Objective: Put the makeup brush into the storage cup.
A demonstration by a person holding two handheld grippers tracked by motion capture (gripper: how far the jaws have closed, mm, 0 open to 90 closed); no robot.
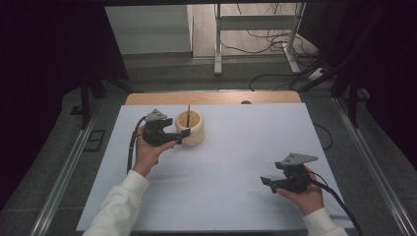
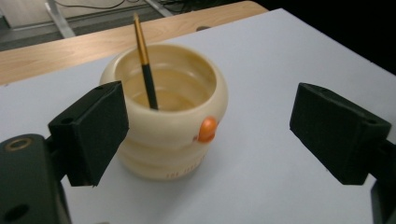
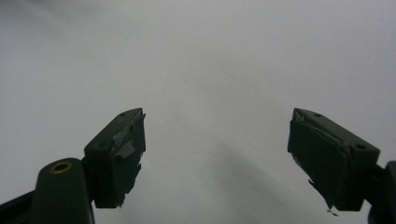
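A cream ribbed pot [image 1: 190,129] [image 2: 170,109] stands on the white table top [image 1: 236,147], with an orange knob on its side. A thin black brush with a gold ferrule [image 2: 144,60] leans upright inside it, also seen as the brush [image 1: 188,114] in the high view. My left gripper [image 1: 180,137] [image 2: 208,135] sits just left of the pot, jaws wide apart and empty, not touching it. My right gripper [image 1: 267,182] [image 3: 217,154] rests at the table's front right, open over bare white surface, holding nothing.
A wooden strip [image 1: 211,97] runs along the table's far edge. Beyond it are a metal desk frame [image 1: 255,34] and loose cables on the floor [image 1: 275,46]. Metal rails [image 1: 69,172] flank the table on both sides.
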